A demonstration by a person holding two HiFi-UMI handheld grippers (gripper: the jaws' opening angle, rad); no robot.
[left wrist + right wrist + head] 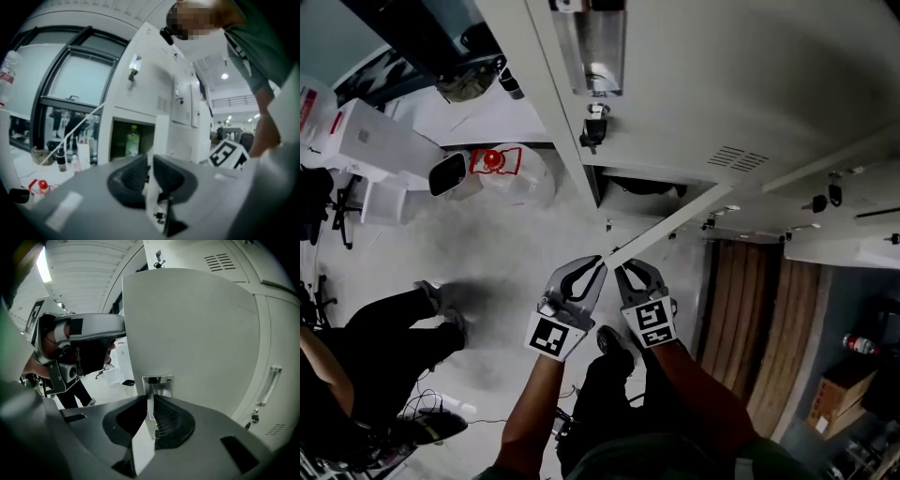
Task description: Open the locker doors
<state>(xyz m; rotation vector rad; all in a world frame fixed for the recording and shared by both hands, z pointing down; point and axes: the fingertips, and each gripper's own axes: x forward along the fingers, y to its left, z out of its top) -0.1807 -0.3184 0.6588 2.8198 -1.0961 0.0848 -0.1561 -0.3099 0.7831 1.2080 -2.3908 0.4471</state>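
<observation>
Both tongs are clamped on the free edge of the open locker door (675, 222): left tongs (595, 267) beside right tongs (624, 272), which grips at the metal latch plate (158, 380). We judge the thin steel door stiff and light, and best pulled from this edge.

Both arms reach forward and down, side by side. The grey two-jaw left gripper (584, 277) and the grey two-jaw right gripper (634, 278) sit just beside each other, tips converging. Each carries a cube with black-and-white square markers, the left cube (549, 337) and the right cube (651, 322), facing the head camera. The bare left forearm (528, 412) runs straight up to its gripper; the right forearm (698, 389) angles inward from the right. In each gripper view the dark ribbed jaws are pressed together on the thin white door edge (675, 221), one pad on either face.
</observation>
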